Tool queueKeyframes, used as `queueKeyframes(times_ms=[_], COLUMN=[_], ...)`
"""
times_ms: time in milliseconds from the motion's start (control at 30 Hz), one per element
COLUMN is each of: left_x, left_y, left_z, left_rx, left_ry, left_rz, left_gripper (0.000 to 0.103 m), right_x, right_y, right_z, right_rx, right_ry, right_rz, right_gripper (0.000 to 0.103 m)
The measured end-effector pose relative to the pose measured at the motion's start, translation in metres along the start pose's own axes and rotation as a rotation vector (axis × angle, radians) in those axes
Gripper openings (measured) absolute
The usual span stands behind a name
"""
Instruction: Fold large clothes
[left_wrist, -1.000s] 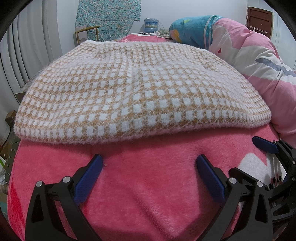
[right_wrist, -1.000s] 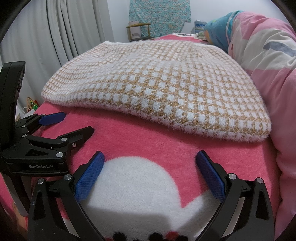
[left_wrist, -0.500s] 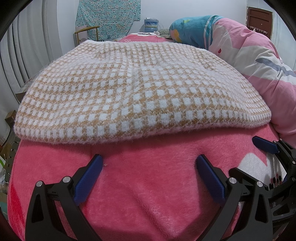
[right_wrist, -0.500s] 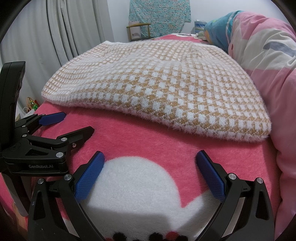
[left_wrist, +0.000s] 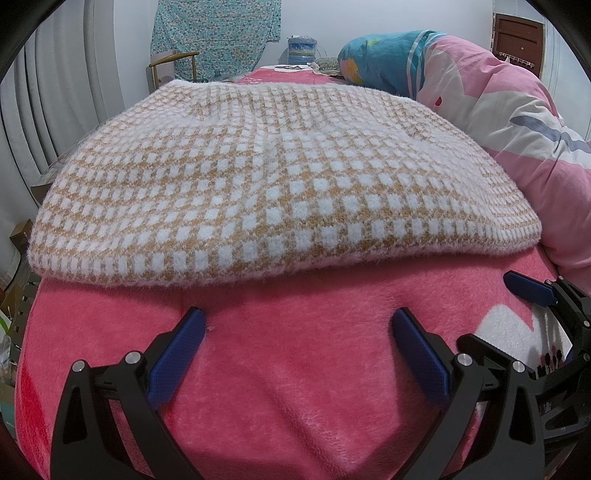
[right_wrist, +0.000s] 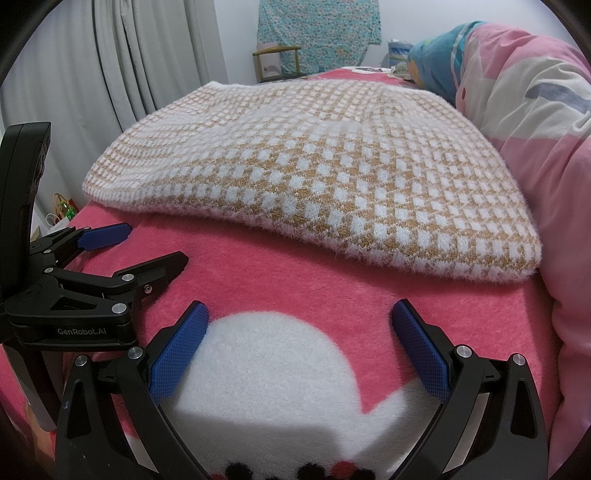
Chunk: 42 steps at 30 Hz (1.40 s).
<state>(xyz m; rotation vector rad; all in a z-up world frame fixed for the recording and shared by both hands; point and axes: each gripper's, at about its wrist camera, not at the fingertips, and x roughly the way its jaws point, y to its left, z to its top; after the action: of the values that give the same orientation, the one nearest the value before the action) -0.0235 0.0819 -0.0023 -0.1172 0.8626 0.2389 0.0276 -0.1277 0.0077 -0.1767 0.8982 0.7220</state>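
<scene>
A fuzzy tan-and-white checked sweater lies folded flat on a pink fleece blanket; it also shows in the right wrist view. My left gripper is open and empty, resting just short of the sweater's near edge. My right gripper is open and empty over a white patch of the blanket. The left gripper also shows at the left of the right wrist view, and the right gripper's blue fingertip at the right of the left wrist view.
A rolled pink-and-blue quilt lies along the sweater's right side. Grey curtains hang on the left. A chair and a hanging floral cloth stand beyond the bed. Clutter lies on the floor at the left.
</scene>
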Motion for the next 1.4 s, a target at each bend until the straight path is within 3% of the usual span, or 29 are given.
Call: queueKeyframes(times_ms=[1400], left_x=[0.0], left_y=[0.0006], left_z=[0.0], left_rx=[0.0], left_ry=[0.0], left_rz=[0.0], left_gripper=[0.099], right_x=[0.0], right_y=[0.0], right_z=[-0.0001], right_rx=[0.0], right_ry=[0.0], right_rz=[0.0], right_gripper=[0.095])
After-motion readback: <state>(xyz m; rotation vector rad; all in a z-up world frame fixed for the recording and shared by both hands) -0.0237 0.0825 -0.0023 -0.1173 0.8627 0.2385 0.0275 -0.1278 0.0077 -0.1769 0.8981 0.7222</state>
